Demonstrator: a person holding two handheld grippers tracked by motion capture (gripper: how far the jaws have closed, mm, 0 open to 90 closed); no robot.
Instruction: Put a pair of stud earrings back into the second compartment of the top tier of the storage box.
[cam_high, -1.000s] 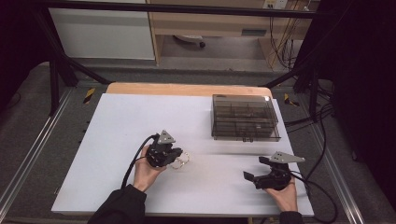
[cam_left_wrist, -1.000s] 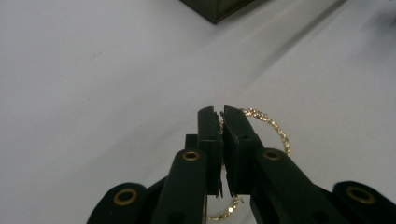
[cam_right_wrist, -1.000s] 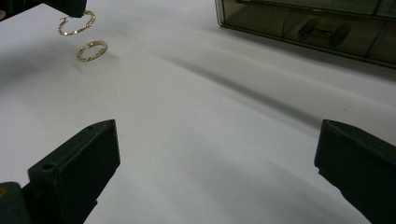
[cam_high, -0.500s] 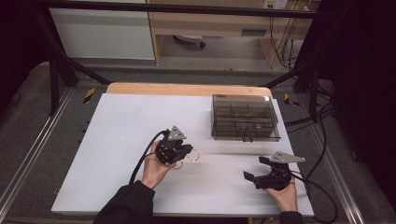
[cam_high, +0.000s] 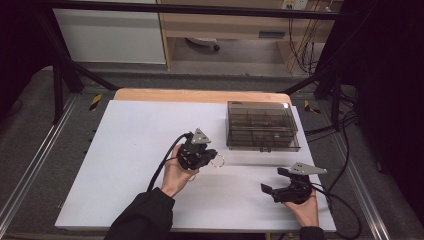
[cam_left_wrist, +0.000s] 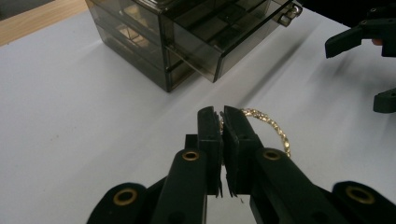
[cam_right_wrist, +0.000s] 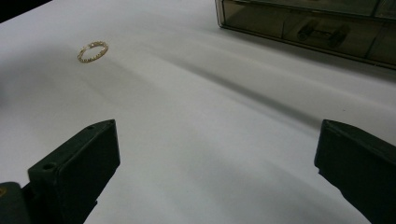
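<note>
My left gripper (cam_high: 212, 157) hovers over the middle of the white table (cam_high: 130, 150), shut on a gold braided bracelet (cam_high: 218, 161). In the left gripper view the jaws (cam_left_wrist: 222, 116) pinch the bracelet (cam_left_wrist: 273, 128), whose loop sticks out to the right. A smoky clear drawer box (cam_high: 261, 125) stands just beyond, up and to the right, also seen close ahead (cam_left_wrist: 187, 32). My right gripper (cam_high: 272, 181) rests open near the front right edge, nothing between its jaws (cam_right_wrist: 217, 154). A small gold loop (cam_right_wrist: 92, 50) shows far off at that view's upper left.
The drawer box (cam_right_wrist: 308, 18) has small handles on its front. A wooden strip (cam_high: 200, 95) runs along the table's far edge. Black frame bars and cables stand around the table. The right gripper's jaws (cam_left_wrist: 359, 37) show at the right of the left gripper view.
My left gripper has moved right and a little up toward the drawer box, carrying the bracelet. The right gripper has stayed where it was.
</note>
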